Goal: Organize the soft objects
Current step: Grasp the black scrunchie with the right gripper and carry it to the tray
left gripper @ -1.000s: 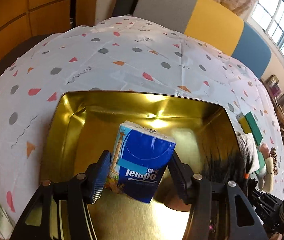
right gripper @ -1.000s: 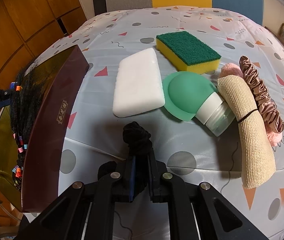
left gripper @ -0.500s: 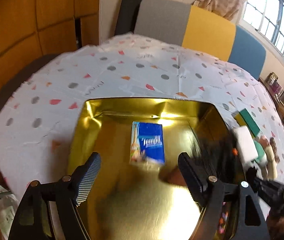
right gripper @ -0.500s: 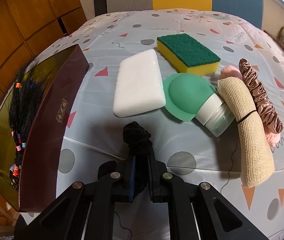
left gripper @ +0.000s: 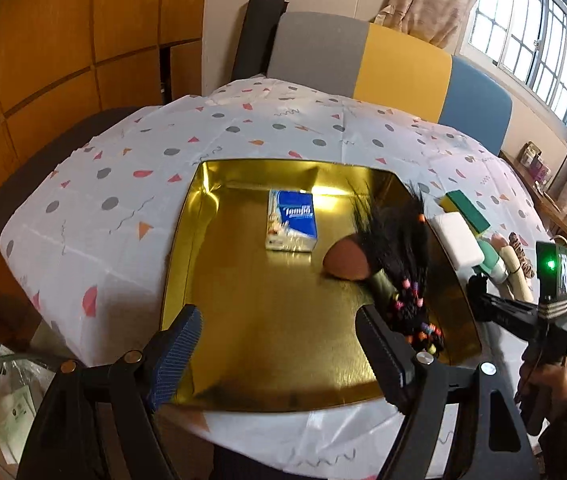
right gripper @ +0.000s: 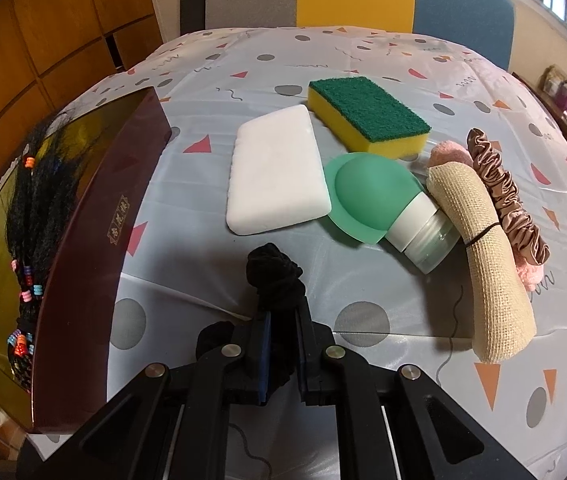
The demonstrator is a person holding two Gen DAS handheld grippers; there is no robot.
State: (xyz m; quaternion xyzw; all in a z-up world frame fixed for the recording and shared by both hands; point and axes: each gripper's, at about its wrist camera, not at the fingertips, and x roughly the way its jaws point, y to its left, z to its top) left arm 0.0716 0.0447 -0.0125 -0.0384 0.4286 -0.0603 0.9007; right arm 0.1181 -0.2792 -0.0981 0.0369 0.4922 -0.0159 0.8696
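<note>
Two wrist views: findings listed from largest item to smallest.
Table cover (left gripper: pixel 131 184): white sheet printed with grey dots, red and orange triangles, squiggles.
Gold tin (left gripper: pixel 267 320): open, on the cover; its maroon outer wall (right gripper: pixel 95 240) carries a small gold label, characters too small to read.
Beaded black hairpiece (left gripper: pixel 399 248): inside the tin along its 3 o'clock wall, beside a brown rounded piece (left gripper: pixel 343 260).
Tissue pack (left gripper: pixel 291 220): blue, flat on the tin floor toward the 12 o'clock wall; brand reads "Tempo", seen upside down.
Left gripper (left gripper: pixel 279 344): released, jaws spread wide and empty; the tissue pack lies well apart at its 12 o'clock.
Right gripper (right gripper: pixel 283 340): clenched on a black scrunchie (right gripper: pixel 275 276), which bunches out past the tips at 12 o'clock, above the cover.
Right hand (left gripper: pixel 547 384): seen in the left view at 4 o'clock, wrapped round the handle, tool angled down.
Loose items at the right gripper's 12 to 2 o'clock: white sponge (right gripper: pixel 275 176), green-topped yellow sponge (right gripper: pixel 367 116), green silicone bottle (right gripper: pixel 379 200), beige rolled cloth (right gripper: pixel 487 256), brown scrunchie (right gripper: pixel 507 196).
</note>
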